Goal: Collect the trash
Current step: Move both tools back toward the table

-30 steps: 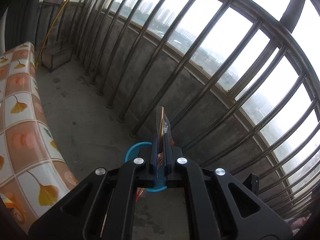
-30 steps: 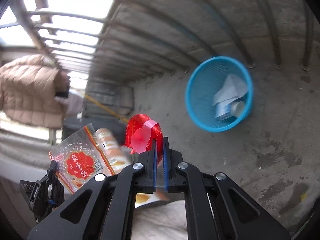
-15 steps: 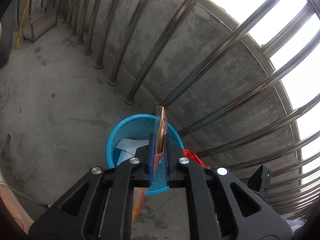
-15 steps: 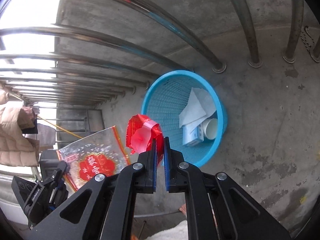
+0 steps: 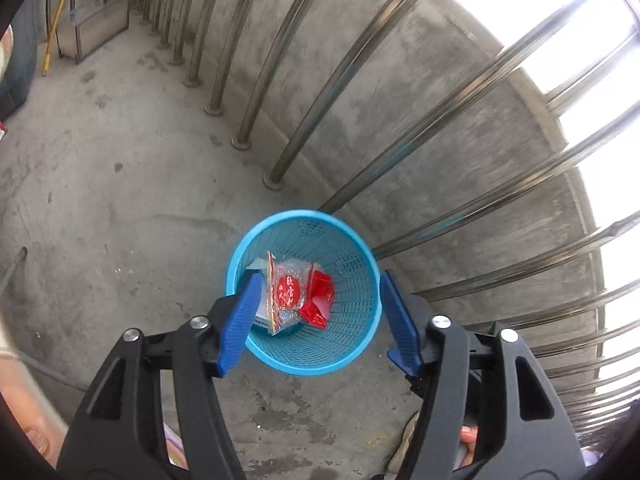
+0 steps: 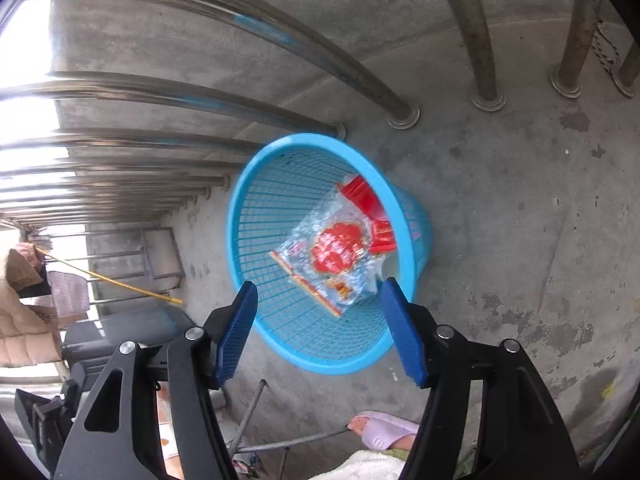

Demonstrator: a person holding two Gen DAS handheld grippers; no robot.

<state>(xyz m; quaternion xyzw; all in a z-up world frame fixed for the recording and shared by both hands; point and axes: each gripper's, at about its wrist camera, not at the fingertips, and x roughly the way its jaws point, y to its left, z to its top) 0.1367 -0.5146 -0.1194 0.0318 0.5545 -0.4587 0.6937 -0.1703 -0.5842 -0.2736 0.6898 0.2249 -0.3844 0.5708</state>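
A bare concrete balcony floor (image 5: 120, 220) fills both views, fenced by steel railing bars (image 5: 280, 92) that fan across the upper part of each frame. Low in the middle of the left wrist view stands a blue mesh basket (image 5: 352, 280), close against the foot of the bars; in the right wrist view the same basket (image 6: 256, 240) sits in the centre.

Inside it lie a clear snack bag with a red printed emblem (image 5: 286, 294) and, touching it on the right, a crumpled red wrapper (image 5: 318, 298). In the right wrist view the snack bag (image 6: 332, 252) looks blurred and angled across the basket's mouth, with the red wrapper (image 6: 366, 200) above it, so both may not have settled.

The left tongs (image 5: 316, 320) and the right tongs (image 6: 320, 322) are both spreading apart, blue pads wide, with nothing pinched between them; only the basket shows through the gap.

Judging by this, these two pieces of trash are delivered. Pale paper scraps already lie under them. No other litter shows on the visible floor, so whether anything remains to collect cannot be told from here.
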